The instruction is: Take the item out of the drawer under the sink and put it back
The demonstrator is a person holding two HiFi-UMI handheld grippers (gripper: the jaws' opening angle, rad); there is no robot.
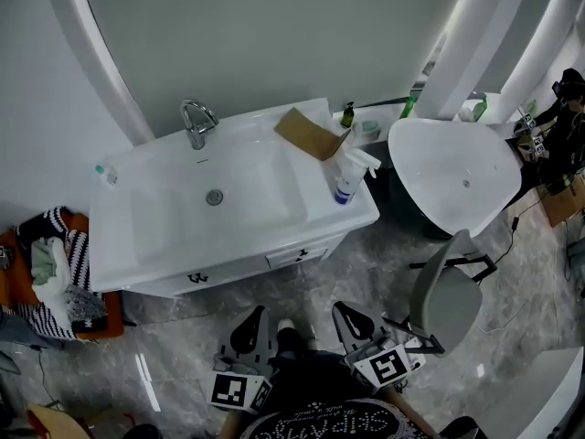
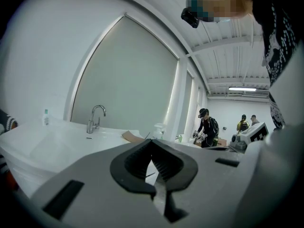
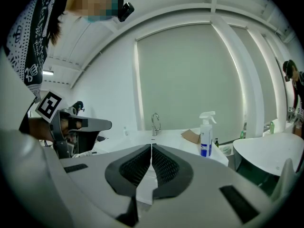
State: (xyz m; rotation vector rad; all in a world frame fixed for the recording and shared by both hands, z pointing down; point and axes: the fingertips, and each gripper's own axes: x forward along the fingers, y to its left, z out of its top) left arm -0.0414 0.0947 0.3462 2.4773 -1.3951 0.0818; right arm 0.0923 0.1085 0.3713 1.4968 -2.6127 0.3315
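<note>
A white vanity (image 1: 137,245) with a sink and chrome faucet (image 1: 196,122) stands ahead of me. Its front has a shut drawer (image 1: 297,255) with a small dark handle. The item inside is hidden. My left gripper (image 1: 258,311) and right gripper (image 1: 339,306) hover side by side over the floor, a short way in front of the vanity and pointing at it. Both are shut and empty. In the left gripper view the left gripper (image 2: 152,141) has its tips touching, with the faucet (image 2: 95,118) beyond. The right gripper (image 3: 151,146) also has its pads together.
A spray bottle (image 1: 347,176) and a cardboard piece (image 1: 309,133) sit on the counter's right end, a small bottle (image 1: 105,174) on its left. A white tub (image 1: 457,176) and a grey chair (image 1: 448,300) stand to the right. A pile of clothes (image 1: 55,273) lies to the left.
</note>
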